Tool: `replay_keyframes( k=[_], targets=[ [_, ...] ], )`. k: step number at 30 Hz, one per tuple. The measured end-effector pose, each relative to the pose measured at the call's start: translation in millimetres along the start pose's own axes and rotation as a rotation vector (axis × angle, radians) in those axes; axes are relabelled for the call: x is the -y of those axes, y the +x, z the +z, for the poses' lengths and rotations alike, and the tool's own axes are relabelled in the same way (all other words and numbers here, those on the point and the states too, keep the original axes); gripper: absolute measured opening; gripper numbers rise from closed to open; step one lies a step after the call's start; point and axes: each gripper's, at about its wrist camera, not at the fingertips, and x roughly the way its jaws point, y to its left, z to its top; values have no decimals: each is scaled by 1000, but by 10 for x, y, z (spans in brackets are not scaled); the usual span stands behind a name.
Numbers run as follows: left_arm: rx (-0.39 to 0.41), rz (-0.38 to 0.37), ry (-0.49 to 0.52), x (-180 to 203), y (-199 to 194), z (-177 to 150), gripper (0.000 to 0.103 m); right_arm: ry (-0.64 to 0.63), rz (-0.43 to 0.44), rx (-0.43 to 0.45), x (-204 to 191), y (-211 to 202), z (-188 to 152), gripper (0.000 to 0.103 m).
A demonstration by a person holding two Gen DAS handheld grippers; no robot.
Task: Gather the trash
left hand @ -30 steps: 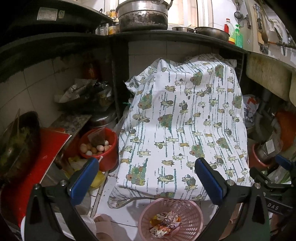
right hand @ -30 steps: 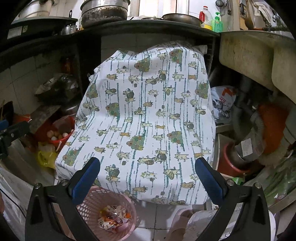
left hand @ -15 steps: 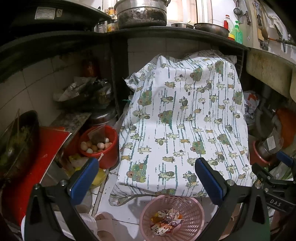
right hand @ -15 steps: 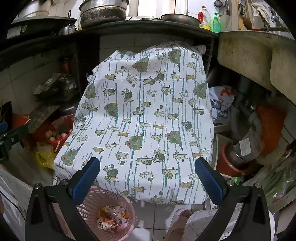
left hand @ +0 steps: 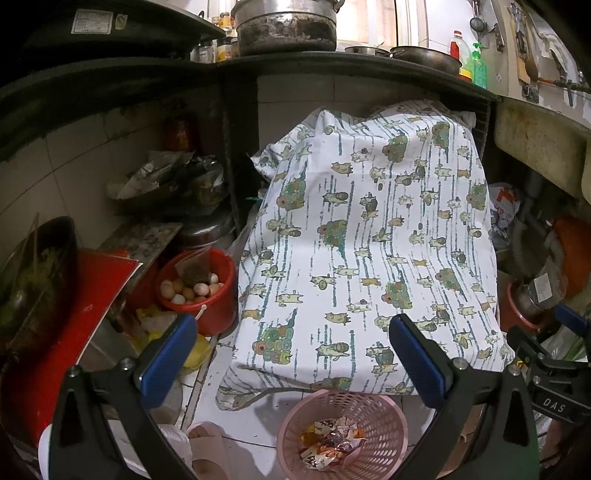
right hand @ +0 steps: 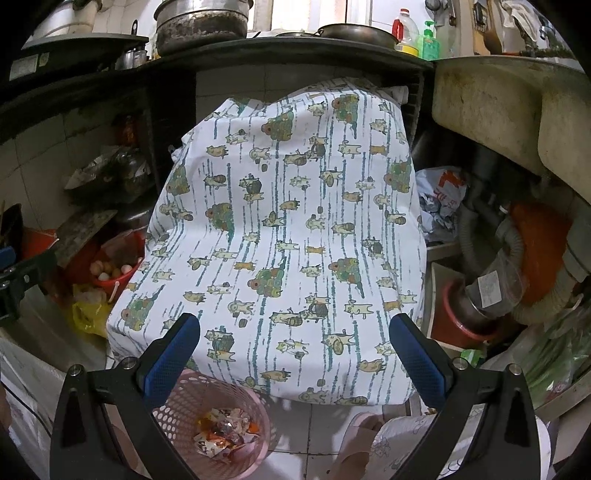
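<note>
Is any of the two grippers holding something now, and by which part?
Nothing is held. The left gripper and the right gripper are both open and empty.

I can't see what the patterned cloth (left hand: 369,251) covers, and my left claw's finger (right hand: 173,363) hides part of the pink basket's (right hand: 236,398) rim.

My left claw (left hand: 291,354) carries matt blue rubbery-looking pads on black plastic arms with bare metal bolts. Ahead hangs a soft printed cloth (left hand: 369,240), matt and creased. Below it stands a pink perforated plastic basket (left hand: 373,413) holding crinkled glossy wrappers (left hand: 328,443), perhaps foil. The red bucket (left hand: 218,314) is shiny plastic. The pot (left hand: 286,24) above is dull, sooty metal; the floor (left hand: 240,417) is glazed tile.
</note>
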Motion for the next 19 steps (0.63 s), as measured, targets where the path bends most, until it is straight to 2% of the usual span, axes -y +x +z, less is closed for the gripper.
replay_keyframes(
  k=[19],
  targets=[
    [-2, 4, -5, -10, -1, -7, 103, -8, -2, 8, -38, -11, 2, 103]
  ],
)
